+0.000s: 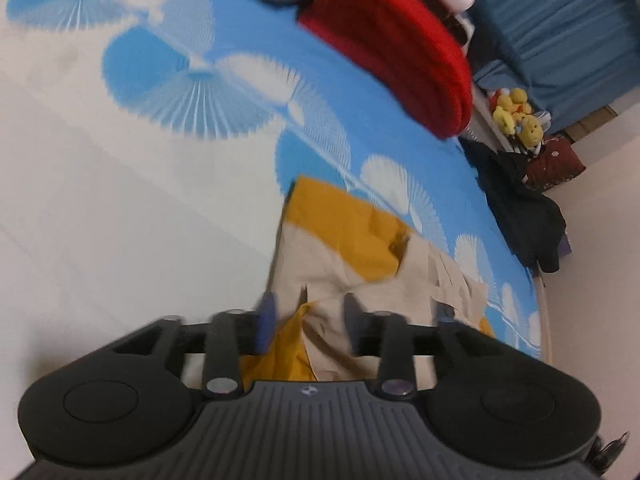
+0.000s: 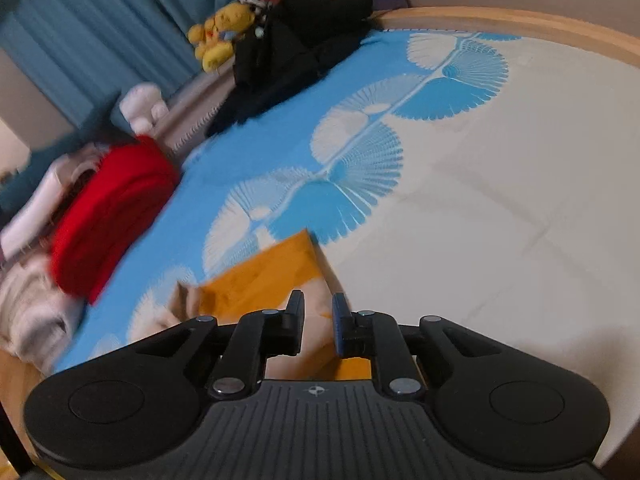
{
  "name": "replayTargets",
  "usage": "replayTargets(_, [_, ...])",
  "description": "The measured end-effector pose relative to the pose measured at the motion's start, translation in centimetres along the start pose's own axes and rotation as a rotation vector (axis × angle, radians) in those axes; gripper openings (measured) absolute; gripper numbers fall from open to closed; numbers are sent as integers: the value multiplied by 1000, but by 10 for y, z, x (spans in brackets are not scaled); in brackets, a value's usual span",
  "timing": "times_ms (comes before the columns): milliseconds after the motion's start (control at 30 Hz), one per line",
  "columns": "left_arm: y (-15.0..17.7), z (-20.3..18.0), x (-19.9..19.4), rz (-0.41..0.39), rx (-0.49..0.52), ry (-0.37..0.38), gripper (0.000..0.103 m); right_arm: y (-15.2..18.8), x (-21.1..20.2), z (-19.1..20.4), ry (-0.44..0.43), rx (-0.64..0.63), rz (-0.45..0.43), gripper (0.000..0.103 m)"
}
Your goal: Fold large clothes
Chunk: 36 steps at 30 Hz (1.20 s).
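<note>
A beige and mustard-yellow garment (image 1: 340, 232) lies partly folded on the bed, near its edge. In the left wrist view my left gripper (image 1: 310, 320) hovers just over its near end, with the jaws apart and the cloth showing below the gap. In the right wrist view the same garment (image 2: 264, 276) lies under my right gripper (image 2: 318, 310). Its jaws stand a narrow gap apart, and beige cloth shows through that gap, with nothing pinched that I can see.
The bed sheet (image 2: 480, 200) is cream and blue with fan prints. A folded red garment (image 2: 108, 220) lies beside the beige one, with a pale clothes pile (image 2: 28, 320) near it. Black clothes (image 2: 288, 52) and yellow plush toys (image 2: 220, 36) sit at the far corner by a blue curtain (image 1: 560, 40).
</note>
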<state>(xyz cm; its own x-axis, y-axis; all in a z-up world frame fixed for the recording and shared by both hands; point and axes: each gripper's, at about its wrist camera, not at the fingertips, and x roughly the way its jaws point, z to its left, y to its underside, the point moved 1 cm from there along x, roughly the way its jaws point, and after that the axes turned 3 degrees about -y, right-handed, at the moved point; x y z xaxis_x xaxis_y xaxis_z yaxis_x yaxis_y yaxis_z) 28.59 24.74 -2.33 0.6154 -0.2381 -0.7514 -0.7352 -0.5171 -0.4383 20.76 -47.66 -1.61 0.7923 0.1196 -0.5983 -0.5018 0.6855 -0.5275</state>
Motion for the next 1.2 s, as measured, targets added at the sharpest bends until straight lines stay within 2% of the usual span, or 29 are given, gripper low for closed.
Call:
replayTargets(67, [3,-4,-1,2,88,-44,48,2,3,4,4,-78,13,22])
replayTargets(133, [11,-9,4,14,194,-93,60,12,9,5,-1,-155,46,41])
replayTargets(200, [28,-11,12,21,283,-124,65,29,16,0,-3,-218,74,47])
replayTargets(267, [47,-13,25,42,353,-152,66,41,24,-2,48,-271,98,47])
replayTargets(300, [54,-14,32,38,381,-156,66,43,27,-4,48,-279,102,47])
replayTargets(433, [61,-30,45,-27,480,-155,74,44,41,-12,66,-263,129,50])
replayTargets(533, [55,-35,56,-80,474,-144,74,43,55,-15,69,-262,146,50])
replayTargets(700, [44,-46,80,-102,473,-139,73,40,83,-13,58,-261,166,50])
replayTargets(767, [42,-53,89,-106,502,-133,65,39,93,-7,57,-282,166,50])
replayTargets(800, [41,-57,93,-113,521,-132,51,39,98,-5,62,-297,161,50])
replayTargets(833, [40,-61,97,-122,540,-128,28,39,103,-2,67,-310,152,50])
replayTargets(867, [38,-65,100,-130,564,-120,12,38,107,1,67,-326,142,49])
replayTargets(900, [36,-69,101,-145,589,-114,1,36,109,4,61,-339,129,37])
replayTargets(933, [33,-72,100,-175,611,-116,1,34,111,8,51,-345,118,15])
replayTargets(967, [29,-74,97,-216,624,-122,1,30,112,12,34,-348,108,6])
replayTargets(1067, [9,-75,79,-358,547,-83,1,13,101,27,-31,-338,7,3])
replayTargets(1133, [-2,-76,68,-465,503,-79,1,-3,85,40,-72,-310,-118,2])
replayTargets(1200, [-10,-78,68,-536,479,-84,1,-19,73,49,-103,-251,-241,2])
